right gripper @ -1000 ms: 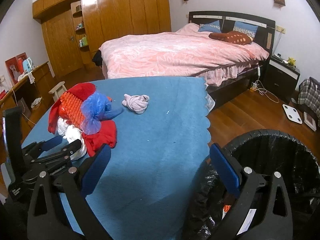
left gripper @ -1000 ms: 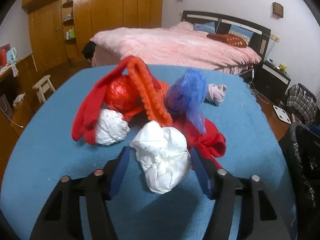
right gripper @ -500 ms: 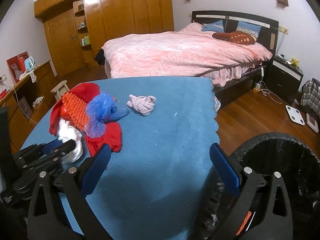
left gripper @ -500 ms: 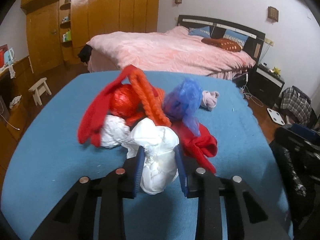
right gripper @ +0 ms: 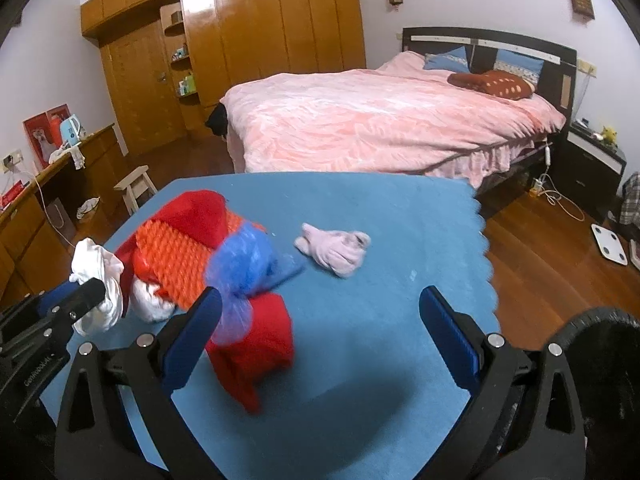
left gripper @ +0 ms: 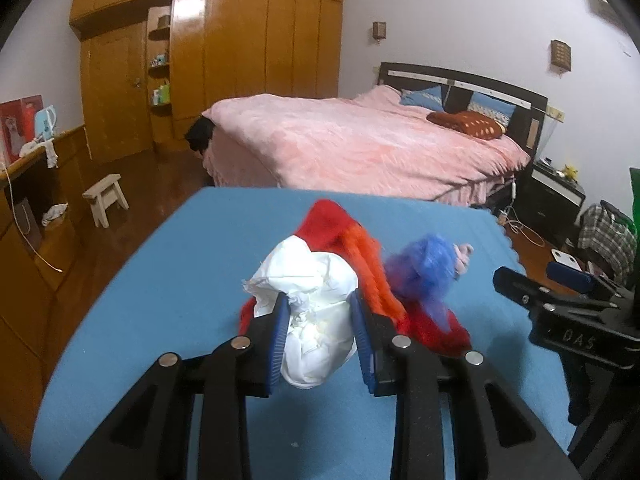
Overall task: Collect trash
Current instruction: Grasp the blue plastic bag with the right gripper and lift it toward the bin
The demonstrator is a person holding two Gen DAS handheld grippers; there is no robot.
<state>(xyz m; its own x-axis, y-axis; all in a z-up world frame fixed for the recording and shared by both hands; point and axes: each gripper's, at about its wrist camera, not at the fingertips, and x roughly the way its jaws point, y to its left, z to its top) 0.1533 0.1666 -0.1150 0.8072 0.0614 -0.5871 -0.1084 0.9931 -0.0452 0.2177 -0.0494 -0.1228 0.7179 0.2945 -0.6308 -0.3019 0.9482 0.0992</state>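
A crumpled white wad (left gripper: 316, 320) hangs above the blue table cover (left gripper: 180, 280), and my left gripper (left gripper: 320, 320) is shut on it, both blue pads pressing its sides. Behind it lies a pile: red cloth (left gripper: 332, 220), an orange knitted piece (left gripper: 368, 280) and a blue plastic bag (left gripper: 428, 268). In the right wrist view my right gripper (right gripper: 322, 300) is open and holds nothing, low over the table beside the blue plastic bag (right gripper: 244, 264) and red cloth (right gripper: 256, 344). A second white wad (right gripper: 152, 304) sits under the orange piece (right gripper: 172, 256). The held wad (right gripper: 100, 276) shows at the left.
A pale pink bundled cloth (right gripper: 336, 252) lies alone mid-table. A black-lined trash bin (right gripper: 608, 360) stands off the table's right edge. Beyond the table are a pink bed (right gripper: 380, 120), a wooden wardrobe (right gripper: 260, 40), a small stool (right gripper: 136, 184) and a desk (right gripper: 40, 200) at left.
My left gripper closed on the white wad and lifted it off the table. My right gripper swung left from over the bin to above the table, near the pile.
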